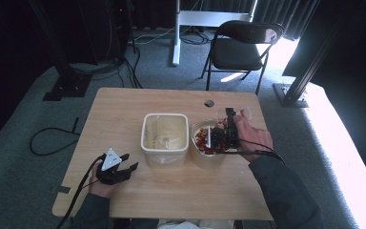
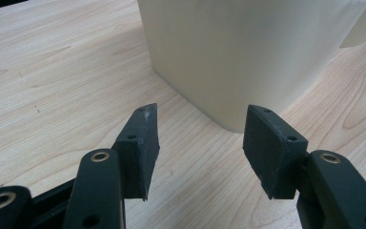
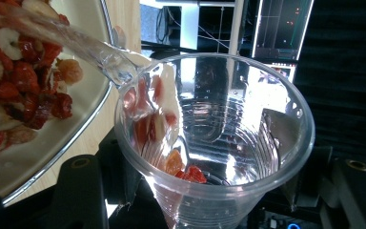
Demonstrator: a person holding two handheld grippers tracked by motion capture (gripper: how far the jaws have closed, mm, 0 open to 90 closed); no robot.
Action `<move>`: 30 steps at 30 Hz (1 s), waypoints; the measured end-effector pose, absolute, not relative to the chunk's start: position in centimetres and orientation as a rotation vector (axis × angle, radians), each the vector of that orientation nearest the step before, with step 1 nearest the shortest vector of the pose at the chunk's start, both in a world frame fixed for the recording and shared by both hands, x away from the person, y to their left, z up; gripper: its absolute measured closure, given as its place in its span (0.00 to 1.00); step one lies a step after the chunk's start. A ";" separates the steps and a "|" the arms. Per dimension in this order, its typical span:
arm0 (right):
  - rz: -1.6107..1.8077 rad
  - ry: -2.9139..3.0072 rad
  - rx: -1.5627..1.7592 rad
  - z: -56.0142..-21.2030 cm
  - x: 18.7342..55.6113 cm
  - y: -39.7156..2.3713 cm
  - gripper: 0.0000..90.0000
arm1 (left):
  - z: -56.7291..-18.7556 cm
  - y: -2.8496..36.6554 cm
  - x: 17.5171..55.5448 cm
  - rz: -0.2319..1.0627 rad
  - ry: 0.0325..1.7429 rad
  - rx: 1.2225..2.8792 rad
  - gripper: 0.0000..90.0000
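My right gripper [image 1: 231, 125] is shut on a clear plastic cup [image 1: 244, 113] and holds it tilted beside a round tub [image 1: 194, 130] of red dried fruit slices. In the right gripper view the cup [image 3: 248, 124] holds a few red pieces [image 3: 186, 172]. A clear plastic spoon-like piece [image 3: 100, 55] reaches from over the fruit [image 3: 24, 71] into the cup's rim. My left gripper [image 1: 129, 162] rests on the table, open, with nothing between its fingers [image 2: 140, 148]. It points at the corner of a cream square container [image 2: 238, 52], which stands left of the tub [image 1: 164, 160].
The wooden table [image 1: 124, 109] has a small hole [image 1: 209, 103] near its far edge. A black folding chair [image 1: 240, 45] stands beyond the table. A cable loop [image 1: 52, 138] lies on the carpet at the left.
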State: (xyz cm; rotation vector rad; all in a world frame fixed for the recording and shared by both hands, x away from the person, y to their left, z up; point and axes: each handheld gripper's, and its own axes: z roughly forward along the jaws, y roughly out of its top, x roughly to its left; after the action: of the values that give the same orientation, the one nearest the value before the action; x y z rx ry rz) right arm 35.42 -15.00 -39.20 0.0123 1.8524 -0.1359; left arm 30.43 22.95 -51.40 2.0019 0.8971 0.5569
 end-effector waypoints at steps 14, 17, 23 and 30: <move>-0.214 1.820 -0.050 -39.6 35.4 -14.4 0.39 | -51.4 22.9 30.5 0.555 0.897 2.002 0.52; -0.220 1.818 -0.053 -39.6 35.4 -14.4 0.39 | -51.4 22.9 30.5 0.556 0.897 2.002 0.52; -0.219 1.819 -0.052 -39.7 35.4 -14.5 0.39 | -51.4 22.9 30.4 0.557 0.897 2.002 0.52; -0.222 1.824 -0.047 -39.9 35.4 -14.6 0.39 | -51.4 22.9 30.4 0.557 0.897 2.002 0.52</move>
State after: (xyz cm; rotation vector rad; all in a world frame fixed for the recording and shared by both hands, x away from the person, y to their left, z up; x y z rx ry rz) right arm 35.41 -14.60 -39.88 -0.0467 1.8244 -0.2215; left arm 30.43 22.94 -51.42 2.0017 0.8973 0.5571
